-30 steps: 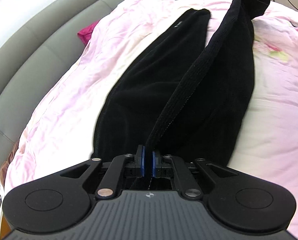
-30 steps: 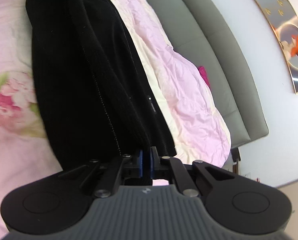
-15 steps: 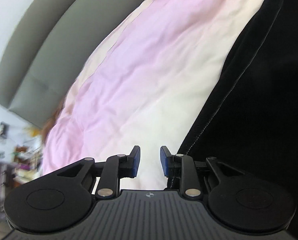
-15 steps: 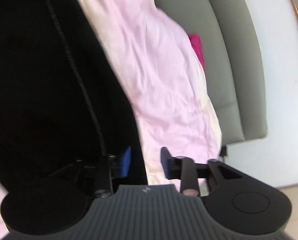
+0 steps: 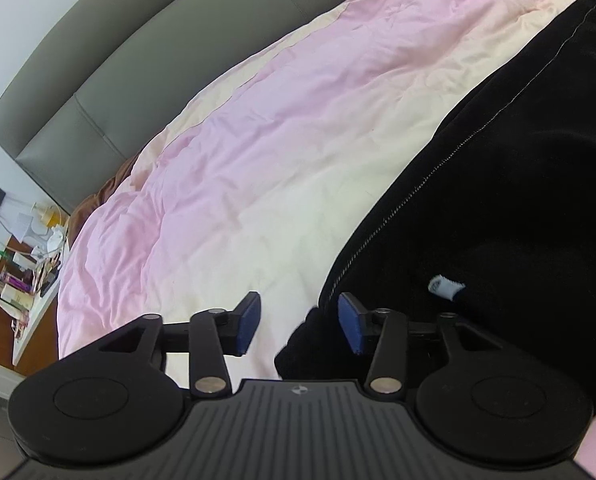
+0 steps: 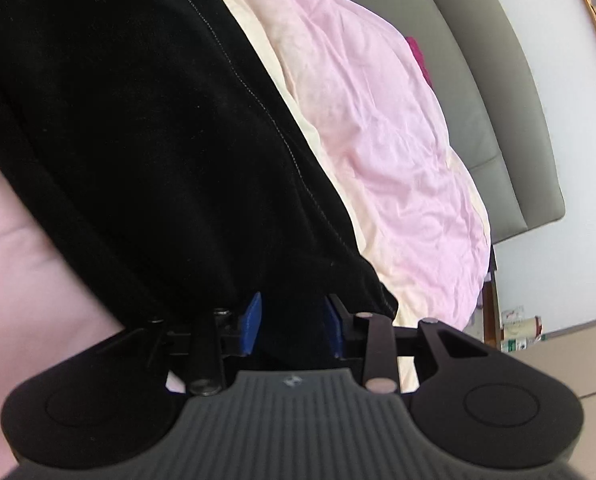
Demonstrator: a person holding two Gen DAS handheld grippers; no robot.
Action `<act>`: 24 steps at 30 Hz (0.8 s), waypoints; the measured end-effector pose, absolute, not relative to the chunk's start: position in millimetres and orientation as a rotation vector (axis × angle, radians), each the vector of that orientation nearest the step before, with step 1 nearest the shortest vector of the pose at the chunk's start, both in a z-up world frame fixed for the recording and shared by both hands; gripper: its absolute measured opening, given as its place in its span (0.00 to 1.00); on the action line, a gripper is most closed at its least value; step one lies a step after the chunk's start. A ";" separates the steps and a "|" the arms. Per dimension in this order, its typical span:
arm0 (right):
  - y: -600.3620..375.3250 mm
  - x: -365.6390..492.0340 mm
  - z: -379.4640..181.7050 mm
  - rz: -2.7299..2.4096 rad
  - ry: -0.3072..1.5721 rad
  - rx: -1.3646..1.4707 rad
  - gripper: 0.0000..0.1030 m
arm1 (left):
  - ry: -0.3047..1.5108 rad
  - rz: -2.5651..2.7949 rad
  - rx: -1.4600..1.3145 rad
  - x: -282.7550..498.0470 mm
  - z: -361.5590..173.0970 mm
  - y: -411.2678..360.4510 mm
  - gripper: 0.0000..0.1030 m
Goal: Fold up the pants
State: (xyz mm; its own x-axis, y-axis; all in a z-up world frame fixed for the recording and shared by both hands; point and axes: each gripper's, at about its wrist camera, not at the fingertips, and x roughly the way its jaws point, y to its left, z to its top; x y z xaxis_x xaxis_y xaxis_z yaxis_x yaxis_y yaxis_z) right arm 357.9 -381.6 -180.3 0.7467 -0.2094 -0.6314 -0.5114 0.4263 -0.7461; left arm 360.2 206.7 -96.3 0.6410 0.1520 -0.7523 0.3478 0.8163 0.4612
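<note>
The black pants (image 5: 498,208) lie flat on the pink duvet (image 5: 257,152), with a stitched seam along their edge and a small white label (image 5: 442,286). My left gripper (image 5: 298,324) is open at the pants' corner; a bit of black cloth lies between its blue pads (image 5: 348,326). In the right wrist view the pants (image 6: 137,140) fill the left and middle. My right gripper (image 6: 291,326) is open, low over the pants' other end, with black cloth lying between its jaws.
A grey padded headboard (image 5: 137,60) runs along the far side of the bed and shows in the right wrist view (image 6: 498,80). A cluttered bedside table (image 5: 21,260) stands at the left. A magenta cloth (image 6: 418,56) lies by the headboard.
Both grippers held the pants' edge lifted and stretched between them a second ago. They lowered it onto the bed and opened, and the cloth now lies flat.
</note>
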 end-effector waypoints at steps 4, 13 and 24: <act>-371.8 359.6 -172.9 0.204 0.735 -1.108 0.30 | 0.893 -0.121 0.604 338.9 -93.8 212.4 0.57; -357.6 322.9 -154.4 0.172 0.721 -0.895 0.31 | 0.913 -0.218 0.513 262.7 -113.4 220.3 0.71; -361.7 282.6 -169.8 0.183 0.818 -0.716 0.39 | 0.901 -0.251 0.332 242.8 -112.3 253.8 0.79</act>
State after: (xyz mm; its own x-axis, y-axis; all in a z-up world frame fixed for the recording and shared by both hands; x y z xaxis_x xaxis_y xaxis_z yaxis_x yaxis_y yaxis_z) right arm 282.6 -361.7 -169.8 0.6832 -0.1163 -0.7209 -0.4123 0.7534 -0.5123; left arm 242.8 253.8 -112.3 0.5974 -0.0737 -0.7986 0.3491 0.9204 0.1762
